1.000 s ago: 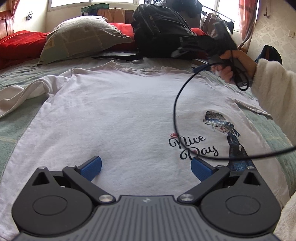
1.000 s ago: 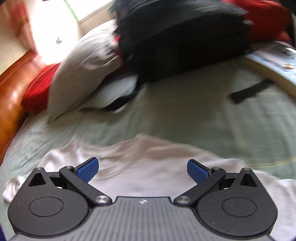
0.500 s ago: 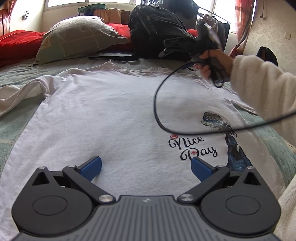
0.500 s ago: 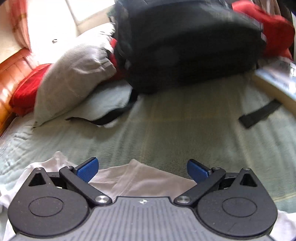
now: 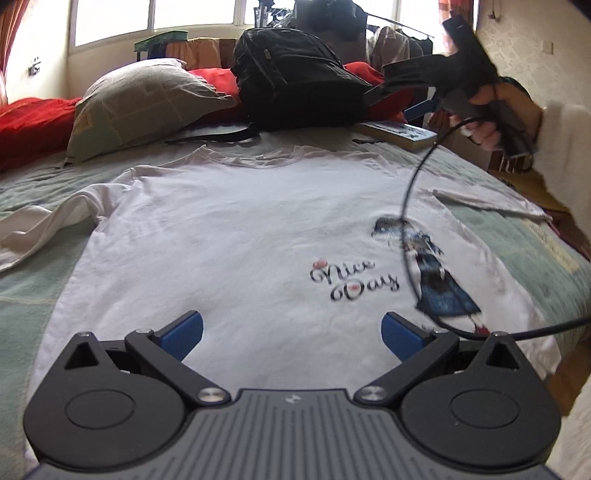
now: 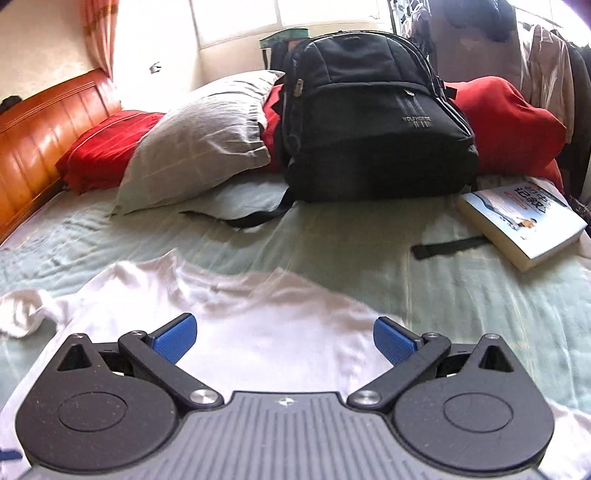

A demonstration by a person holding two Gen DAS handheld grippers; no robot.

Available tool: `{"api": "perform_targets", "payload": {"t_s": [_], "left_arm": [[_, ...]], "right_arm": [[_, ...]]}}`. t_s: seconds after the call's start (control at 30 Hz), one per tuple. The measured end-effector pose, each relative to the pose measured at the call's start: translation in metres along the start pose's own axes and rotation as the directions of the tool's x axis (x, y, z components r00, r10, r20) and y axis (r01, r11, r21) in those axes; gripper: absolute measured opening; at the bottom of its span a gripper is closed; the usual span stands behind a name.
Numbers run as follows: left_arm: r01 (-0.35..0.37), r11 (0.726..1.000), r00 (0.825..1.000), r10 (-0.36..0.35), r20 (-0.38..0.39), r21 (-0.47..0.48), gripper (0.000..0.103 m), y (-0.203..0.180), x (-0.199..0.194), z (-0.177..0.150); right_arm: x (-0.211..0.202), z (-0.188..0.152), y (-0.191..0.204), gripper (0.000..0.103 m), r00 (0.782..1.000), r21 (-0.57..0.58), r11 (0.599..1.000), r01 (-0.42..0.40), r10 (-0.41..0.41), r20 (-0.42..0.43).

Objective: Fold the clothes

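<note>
While both grippers [image 5: 291, 334] [image 6: 284, 338] gape empty | shirt [image 5: 229, 236] print left-view only | book [image 6: 524, 225] right

1. The black backpack [image 6: 373, 122], the grey pillow [image 6: 207, 144] and the book [image 6: 524, 225] block the far side of the bed.
2. A black cable [image 5: 410, 229] hangs in a loop over the white T-shirt [image 5: 236, 243], on its right part.
3. The green bedsheet [image 6: 332, 251] between collar and backpack is open.

Daylight pours in from the windows [image 5: 159, 18] at the back and they're blown out to pure white in both views. The headboard [image 6: 40, 147] has shiny glare. Heavy fisheye bending at the edges, and the shirt [image 6: 258, 325] looks smeared and soft up close.
</note>
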State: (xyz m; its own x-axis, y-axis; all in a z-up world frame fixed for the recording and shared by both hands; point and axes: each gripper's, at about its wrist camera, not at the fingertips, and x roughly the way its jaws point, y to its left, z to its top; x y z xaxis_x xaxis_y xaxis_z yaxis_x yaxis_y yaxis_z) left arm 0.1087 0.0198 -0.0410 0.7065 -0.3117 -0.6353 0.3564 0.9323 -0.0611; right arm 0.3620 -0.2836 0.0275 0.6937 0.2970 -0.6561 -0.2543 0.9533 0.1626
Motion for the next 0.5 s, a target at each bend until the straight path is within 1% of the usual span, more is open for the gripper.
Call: {"api": "perform_targets", "payload": {"t_s": [0.07,0.17,0.3,0.37,0.43,0.5], "left_arm": [[-0.021,1.0,1.0,0.022,-0.002,0.017,0.102,0.001,-0.008,-0.005],[-0.061,0.998,0.998,0.061,0.002,0.031,0.102,0.008,-0.014,-0.009],[-0.123,0.992,0.992,0.124,-0.012,0.024,0.102,0.019,-0.009,-0.015],[-0.129,0.991,0.991,0.13,-0.038,0.026,0.102,0.022,-0.003,-0.021],[-0.133,0.99,0.989,0.135,-0.057,0.036,0.102,0.021,0.002,-0.029],[-0.141,0.989,0.989,0.143,-0.044,0.053,0.102,0.018,0.002,-0.036]], "right_arm": [[-0.012,-0.012,0.005,0.103,1.0,-0.007,1.0,-0.012,0.012,-0.008],[-0.021,-0.033,0.02,0.103,0.998,-0.024,0.999,-0.033,0.032,-0.046],[-0.019,-0.073,0.048,0.103,0.992,-0.043,0.997,-0.066,0.061,-0.111],[-0.014,-0.094,0.063,0.103,0.988,-0.052,0.996,-0.072,0.064,-0.142],[-0.022,-0.114,0.067,0.103,0.991,-0.06,0.997,-0.045,0.036,-0.132],[-0.029,-0.133,0.072,0.103,0.992,-0.067,0.998,-0.017,0.009,-0.122]]}}
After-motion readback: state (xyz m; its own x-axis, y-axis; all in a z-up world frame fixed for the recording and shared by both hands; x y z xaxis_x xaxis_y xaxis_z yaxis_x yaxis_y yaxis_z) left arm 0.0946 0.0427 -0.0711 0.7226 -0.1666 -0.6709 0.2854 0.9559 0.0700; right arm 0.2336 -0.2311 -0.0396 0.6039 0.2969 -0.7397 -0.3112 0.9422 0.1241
